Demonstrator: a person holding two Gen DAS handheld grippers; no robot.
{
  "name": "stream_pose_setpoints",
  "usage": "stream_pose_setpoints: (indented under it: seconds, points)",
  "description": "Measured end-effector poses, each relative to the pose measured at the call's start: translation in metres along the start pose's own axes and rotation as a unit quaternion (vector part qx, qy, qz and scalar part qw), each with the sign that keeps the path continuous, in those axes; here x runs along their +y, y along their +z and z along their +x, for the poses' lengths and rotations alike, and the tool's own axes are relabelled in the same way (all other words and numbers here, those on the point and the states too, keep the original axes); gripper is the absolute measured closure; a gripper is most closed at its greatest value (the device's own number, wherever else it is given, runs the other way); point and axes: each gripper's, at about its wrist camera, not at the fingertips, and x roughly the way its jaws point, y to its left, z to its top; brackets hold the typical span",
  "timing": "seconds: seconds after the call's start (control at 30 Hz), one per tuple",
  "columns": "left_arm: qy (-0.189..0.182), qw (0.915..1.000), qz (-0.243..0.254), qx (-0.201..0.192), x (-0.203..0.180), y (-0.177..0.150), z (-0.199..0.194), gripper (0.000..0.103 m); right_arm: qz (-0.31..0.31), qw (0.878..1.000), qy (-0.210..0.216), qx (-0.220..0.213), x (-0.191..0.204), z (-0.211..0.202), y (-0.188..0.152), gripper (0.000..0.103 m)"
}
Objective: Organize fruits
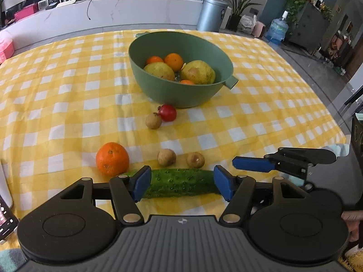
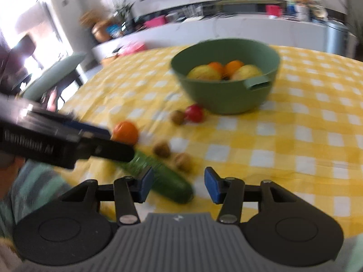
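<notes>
Looking from the left wrist: the left gripper (image 1: 182,184) hangs low over the bench (image 1: 68,95), jaws wide open and holding nothing.
Cucumber: the cucumber (image 1: 179,184) lies flat on the bench, between the two jaws.
Long way: it runs from one jaw to the other, so the jaws face its ends, not its sides.
Other food: an orange (image 1: 112,158) sits just left of it, and the green bowl (image 1: 179,93) with fruit is farther back.
Looking from the right wrist: this view is blurry. The right gripper (image 2: 178,185) has its jaws part open and holds nothing.
Cucumber here: the cucumber (image 2: 168,182) lies slanted, its near end just inside the left jaw.
Nearer hand: I think the left one, as it sits right over the cucumber.
</notes>
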Motion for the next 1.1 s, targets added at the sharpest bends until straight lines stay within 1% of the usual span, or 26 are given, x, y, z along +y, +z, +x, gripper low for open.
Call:
stream_pose_setpoints:
  seconds: [0.07,0.1,0.13,0.2,0.27,0.33,0.37,0.4,0.57,0.63,0.77,1.0,1.1]
  points:
    - [0.008,0.9999,-0.004,0.006,0.002,-0.002,0.001,0.029,-0.027,1.000,-0.004,0.014,0.009,0.008,0.001,0.052]
    - [0.010,0.9999,-0.006,0.008,0.003,-0.003,0.002,0.029,-0.036,0.999,-0.004,0.020,0.011,0.011,0.002,0.047]
    - [0.011,0.9999,-0.009,0.009,0.005,-0.003,0.002,0.029,-0.044,0.999,-0.002,0.027,0.013,0.015,0.003,0.045]
    - [0.011,0.9998,-0.013,0.010,0.007,-0.005,0.002,0.029,-0.057,0.997,-0.003,0.042,0.016,0.024,0.004,0.045]
    - [0.009,0.9998,-0.016,0.009,0.008,-0.005,0.001,0.029,-0.072,0.996,-0.014,0.059,0.020,0.032,0.003,0.045]
    - [0.007,0.9998,-0.017,0.008,0.009,-0.005,0.001,0.029,-0.080,0.994,-0.019,0.067,0.021,0.036,0.001,0.048]
    - [0.006,0.9998,-0.018,0.007,0.009,-0.005,0.000,0.029,-0.083,0.994,-0.020,0.069,0.021,0.037,0.001,0.052]
    - [0.006,0.9998,-0.018,0.007,0.009,-0.005,0.000,0.029,-0.084,0.994,-0.022,0.070,0.021,0.039,0.002,0.053]
    - [0.005,0.9997,-0.024,0.000,0.011,-0.006,-0.004,0.029,-0.106,0.991,-0.026,0.074,0.025,0.038,0.000,0.057]
    - [0.003,0.9995,-0.030,-0.006,0.014,-0.006,-0.007,0.029,-0.120,0.989,-0.025,0.084,0.027,0.036,0.000,0.063]
    - [0.000,0.9988,-0.045,-0.016,0.019,-0.006,-0.011,0.029,-0.125,0.986,-0.024,0.103,0.023,0.027,0.001,0.067]
    - [-0.015,0.9973,-0.067,-0.027,0.028,-0.004,-0.013,0.029,-0.133,0.980,-0.079,0.128,-0.007,0.001,0.013,0.066]
    - [-0.018,0.9971,-0.068,-0.029,0.027,-0.005,-0.012,0.029,-0.127,0.974,-0.119,0.145,-0.025,-0.005,0.015,0.066]
